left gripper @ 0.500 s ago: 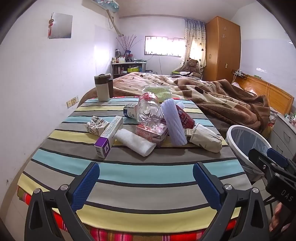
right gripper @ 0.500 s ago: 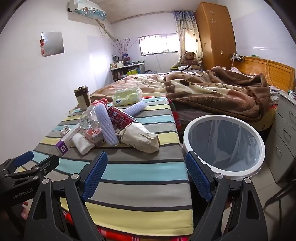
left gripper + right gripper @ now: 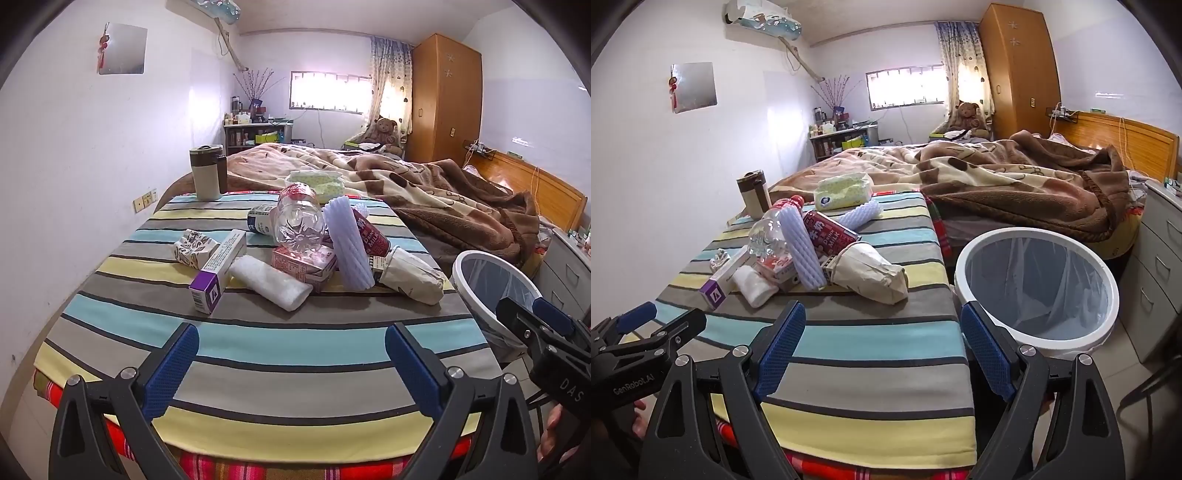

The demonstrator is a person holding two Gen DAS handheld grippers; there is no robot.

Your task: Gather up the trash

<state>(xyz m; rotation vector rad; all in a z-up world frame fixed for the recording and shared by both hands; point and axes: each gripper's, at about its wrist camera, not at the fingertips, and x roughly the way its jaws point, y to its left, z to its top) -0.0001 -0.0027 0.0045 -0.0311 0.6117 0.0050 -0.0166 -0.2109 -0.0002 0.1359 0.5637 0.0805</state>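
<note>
A pile of trash lies on the striped table [image 3: 258, 343]: a clear plastic bottle [image 3: 300, 221], a purple-ended box [image 3: 218, 275], a white foam roll [image 3: 269, 282], a lilac ribbed foam sleeve [image 3: 349, 245], a red milk can [image 3: 371, 236], a pink carton [image 3: 304, 264] and a crumpled paper bag [image 3: 413, 275]. A white bin with a clear liner [image 3: 1036, 284] stands on the floor right of the table. My left gripper [image 3: 291, 369] is open and empty over the table's near edge. My right gripper [image 3: 882, 347] is open and empty, near the table's right corner beside the bin.
A brown and beige tumbler [image 3: 207, 172] and a green tissue pack [image 3: 317, 181] sit at the table's far end. A bed with a brown blanket [image 3: 1015, 184] lies beyond. Grey drawers [image 3: 1160, 273] stand right of the bin.
Both views have shifted only slightly. Nothing on the table has moved and both grippers stay open.
</note>
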